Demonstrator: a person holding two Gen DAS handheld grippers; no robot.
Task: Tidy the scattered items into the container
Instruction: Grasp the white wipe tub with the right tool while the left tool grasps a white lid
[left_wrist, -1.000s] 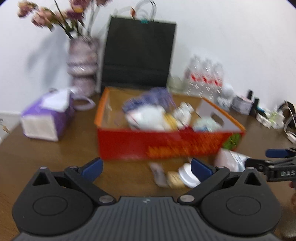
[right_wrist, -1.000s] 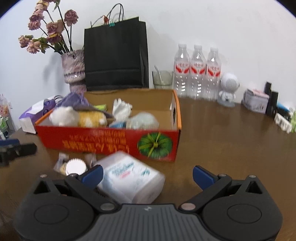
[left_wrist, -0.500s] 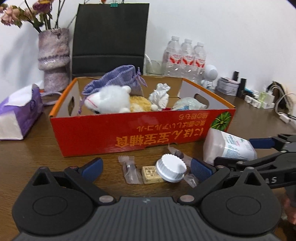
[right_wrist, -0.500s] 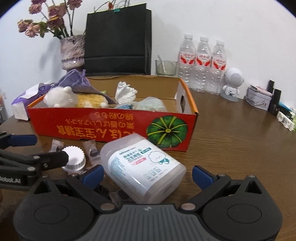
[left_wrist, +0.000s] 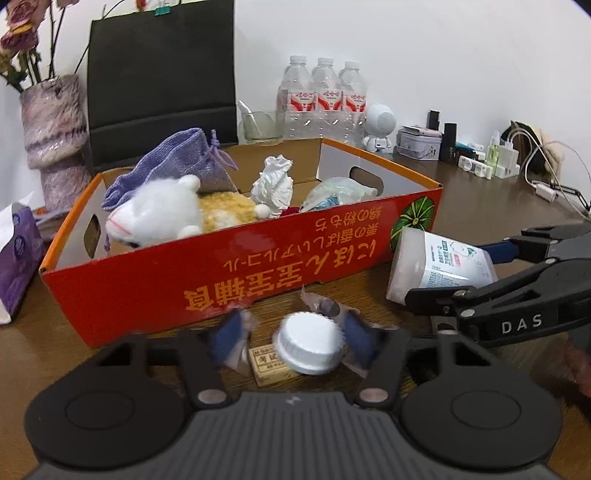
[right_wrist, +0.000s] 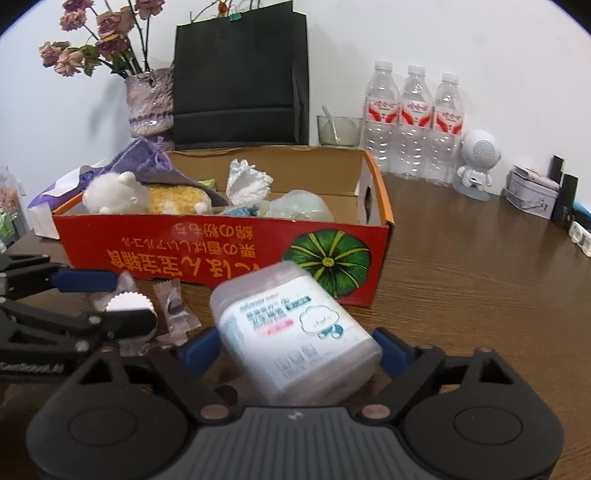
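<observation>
Most of the tidying looks done. The red cardboard box (left_wrist: 236, 258) on the table (right_wrist: 480, 280) already holds a white plush toy (left_wrist: 155, 218), a yellow plush piece beside it, a purple knitted pouch (left_wrist: 177, 162) towards its far left corner, a crumpled white tissue (left_wrist: 273, 181) near the middle and a clear plastic bag (left_wrist: 336, 188) on the right.

What is left lies on the near side of the box. A white ribbed cap (left_wrist: 308, 347), a small tan block (left_wrist: 269, 363) and a couple of clear-wrapped sweets (right_wrist: 175, 310) sit together just in front of the box wall. To their right a clear plastic tub with a printed label (right_wrist: 295, 332) lies tipped on its side.

The left gripper (left_wrist: 291, 341) has just been closing its jaws. The cap sits between them, but the blue tips are blurred and I cannot tell whether they press on it yet. The right gripper (right_wrist: 295, 347) has also just been narrowing its jaws, with the tub between them. The pads stand right at its sides, and contact there is too close to call.

By my reckoning two lifts into the box come next, then the sweets and the block.
</observation>
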